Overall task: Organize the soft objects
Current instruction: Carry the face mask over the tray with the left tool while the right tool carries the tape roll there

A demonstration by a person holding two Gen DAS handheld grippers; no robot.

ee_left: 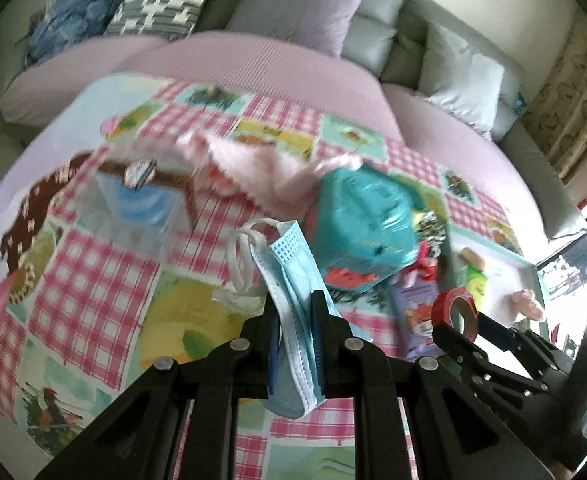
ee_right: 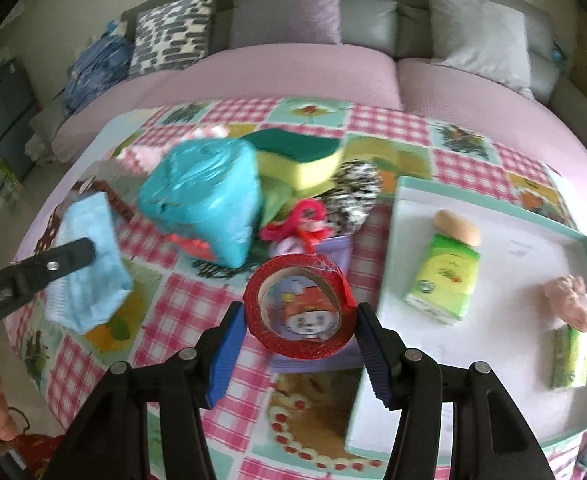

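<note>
Left tool (ee_left: 295, 316) is clamping the blue face mask (ee_left: 289, 280); right tool (ee_right: 297, 320) is gripping the red tape roll (ee_right: 298, 308). White tray (ee_right: 533, 240) is lying at two o'clock, right tool nearer.

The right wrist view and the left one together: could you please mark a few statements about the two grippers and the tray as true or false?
1. The left gripper is shut on a blue face mask. True.
2. The right gripper holds a yellow sponge. False: it holds a red tape roll.
3. A green tissue pack lies in the white tray. True.
4. The teal package lies in the tray. False: it sits on the checked cloth.
</note>
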